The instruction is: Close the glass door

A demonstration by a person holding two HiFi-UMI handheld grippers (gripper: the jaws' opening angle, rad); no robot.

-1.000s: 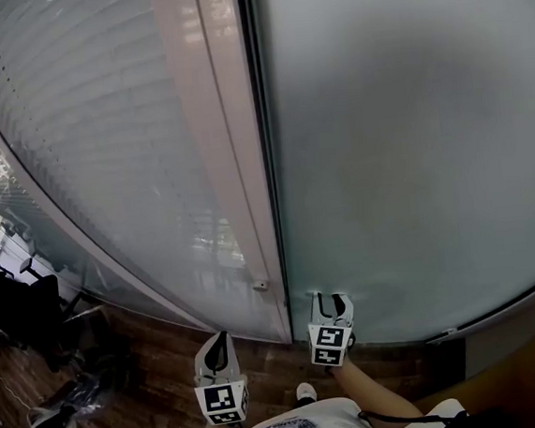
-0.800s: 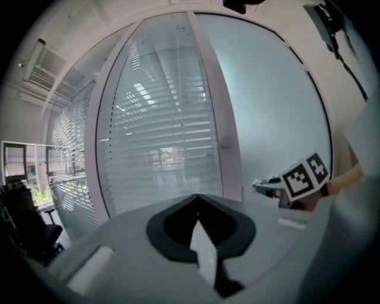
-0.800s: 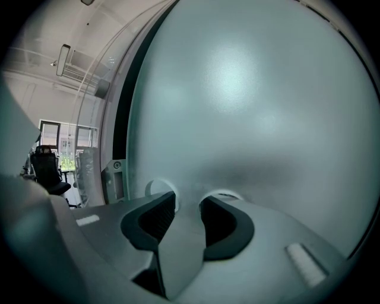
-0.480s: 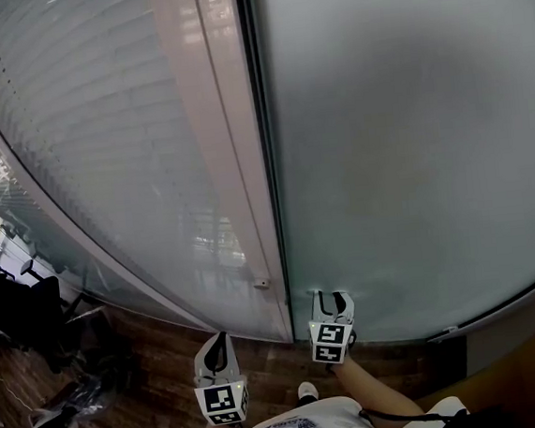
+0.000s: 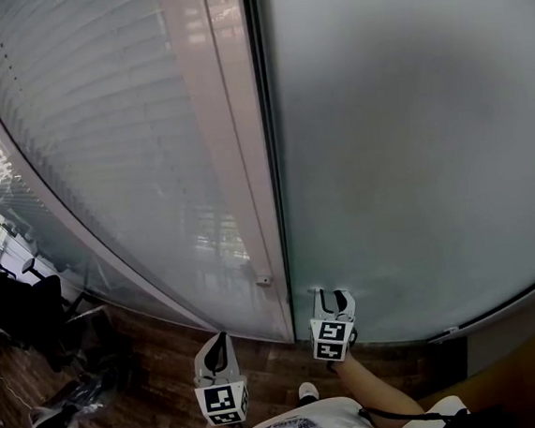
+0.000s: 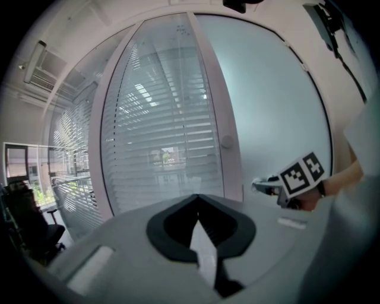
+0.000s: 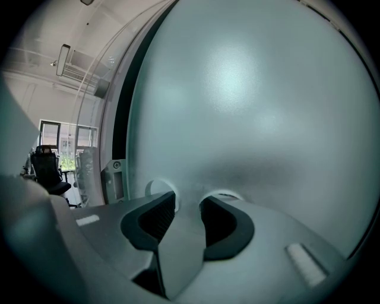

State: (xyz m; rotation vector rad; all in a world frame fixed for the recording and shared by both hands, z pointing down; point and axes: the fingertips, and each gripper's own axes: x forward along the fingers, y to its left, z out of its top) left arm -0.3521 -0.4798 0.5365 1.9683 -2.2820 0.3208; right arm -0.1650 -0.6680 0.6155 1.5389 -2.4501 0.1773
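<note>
1. The frosted door [image 5: 412,147] fills the right of the head view. Its left edge runs just beside the white post [image 5: 233,146], with a thin dark strip between the two.
2. The right gripper [image 5: 330,298] is at the door's lower left corner, with its tips against the glass. In its own view the jaws stand apart with nothing between them, and the frosted pane is straight ahead.
3. The left gripper [image 5: 219,347] hangs lower and to the left, off the glass, over the wood floor [image 5: 153,398] near the foot of the post. Its own view shows the jaws closed together and empty, pointing at the panel with blinds [image 6: 160,136].
4. That panel curves away left of the post. A dark chair [image 5: 18,312] stands at the floor's left edge.
5. Compared with a second ago, both grippers sit where they were, with the right one's jaws apart as before.
6. The post and the door's edge lie slightly further right in the head view now. The dark strip between them looks no wider or narrower.
</note>
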